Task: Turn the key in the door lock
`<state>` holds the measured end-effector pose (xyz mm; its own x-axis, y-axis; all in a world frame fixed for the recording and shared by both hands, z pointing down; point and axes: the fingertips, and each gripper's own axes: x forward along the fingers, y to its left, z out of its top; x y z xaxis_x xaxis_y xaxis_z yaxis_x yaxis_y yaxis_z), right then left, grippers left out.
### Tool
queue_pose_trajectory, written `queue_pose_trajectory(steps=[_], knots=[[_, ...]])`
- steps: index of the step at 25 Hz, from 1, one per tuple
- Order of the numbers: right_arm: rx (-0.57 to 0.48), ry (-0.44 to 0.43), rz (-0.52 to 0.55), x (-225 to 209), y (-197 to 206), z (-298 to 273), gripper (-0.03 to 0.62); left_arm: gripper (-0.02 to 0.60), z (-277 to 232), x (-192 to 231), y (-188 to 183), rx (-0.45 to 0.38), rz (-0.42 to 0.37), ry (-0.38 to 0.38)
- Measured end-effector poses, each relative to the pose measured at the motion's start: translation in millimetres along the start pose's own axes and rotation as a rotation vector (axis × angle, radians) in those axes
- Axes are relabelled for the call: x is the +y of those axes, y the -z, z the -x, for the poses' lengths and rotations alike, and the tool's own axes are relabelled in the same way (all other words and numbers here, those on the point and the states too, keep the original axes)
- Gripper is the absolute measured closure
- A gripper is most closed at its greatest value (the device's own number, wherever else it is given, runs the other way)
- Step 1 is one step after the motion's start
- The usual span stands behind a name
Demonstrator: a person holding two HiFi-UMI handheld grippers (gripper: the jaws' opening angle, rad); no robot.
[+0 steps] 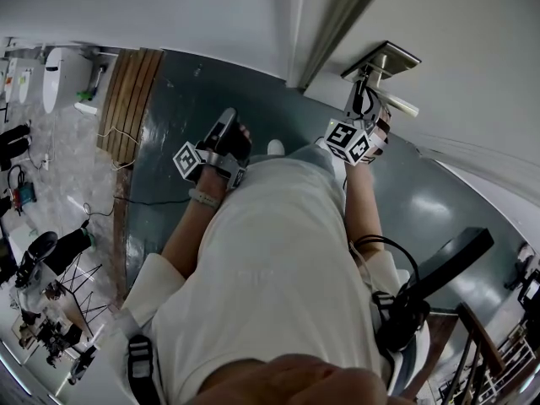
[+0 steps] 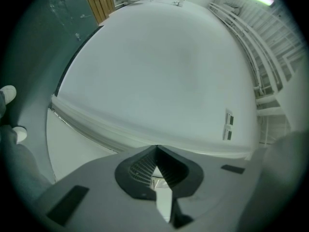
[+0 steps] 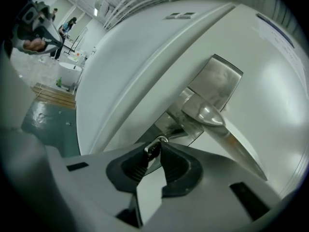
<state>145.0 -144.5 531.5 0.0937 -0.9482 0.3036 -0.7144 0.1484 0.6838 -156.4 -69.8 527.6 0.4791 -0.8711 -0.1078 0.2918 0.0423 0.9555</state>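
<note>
The left gripper (image 2: 155, 152) has its dark ribbed jaws closed tip to tip on nothing before a plain white surface (image 2: 159, 71), while the right gripper (image 3: 154, 152) has its jaws pinched on the small silver metal key (image 3: 154, 144), which sits against the shiny metal lock plate (image 3: 170, 124) under the brushed steel lever handle (image 3: 212, 116), its blade hidden from view.

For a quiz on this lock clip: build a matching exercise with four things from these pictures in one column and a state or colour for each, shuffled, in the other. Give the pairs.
Things
1. left gripper
2. right gripper
3. door handle
4. floor

States or colours
A. dark green
B. shut on the key
C. silver metal
D. shut, nothing between the jaws

Pairs: 1-D, 2-B, 3-C, 4-A.
</note>
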Motion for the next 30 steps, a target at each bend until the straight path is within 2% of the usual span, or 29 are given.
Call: queue_pose_trajectory(steps=[3, 6, 11, 15, 17, 20, 27, 30], knots=[[-0.009, 0.001, -0.057, -1.5, -1.4, 0.6, 0.523, 0.574, -0.7, 0.3, 0.8, 0.002, 0.0, -0.002], [-0.017, -0.02, -0.166, -2.8, -2.0, 1.0, 0.525, 0.574, -2.2, 0.2, 2.7, 0.008, 0.001, -0.004], [-0.037, -0.088, -0.479, -3.1, -2.1, 0.5, 0.525, 0.574, -2.2, 0.3, 2.4, 0.009, 0.001, -0.005], [-0.037, -0.14, -0.665, -2.4, 2.8, 0.4, 0.526, 0.574, -2.1, 1.2, 1.4, 0.007, 0.002, -0.007], [-0.052, -0.181, -0.834, -2.8, 4.3, 0.4, 0.53, 0.574, -2.4, 0.8, 1.6, 0.004, 0.005, -0.008], [-0.084, -0.258, -1.148, -4.1, 5.2, 0.1, 0.545, 0.574, -2.1, 1.0, 1.1, 0.001, 0.006, -0.009], [-0.147, -0.443, -1.68, -3.9, 2.0, -0.9, 0.553, 0.574, -1.2, 3.0, -0.7, -0.007, 0.009, -0.01], [-0.145, -0.493, -1.89, -4.4, 3.1, -0.4, 0.554, 0.574, -0.6, 2.7, -1.3, -0.009, 0.01, -0.01]])
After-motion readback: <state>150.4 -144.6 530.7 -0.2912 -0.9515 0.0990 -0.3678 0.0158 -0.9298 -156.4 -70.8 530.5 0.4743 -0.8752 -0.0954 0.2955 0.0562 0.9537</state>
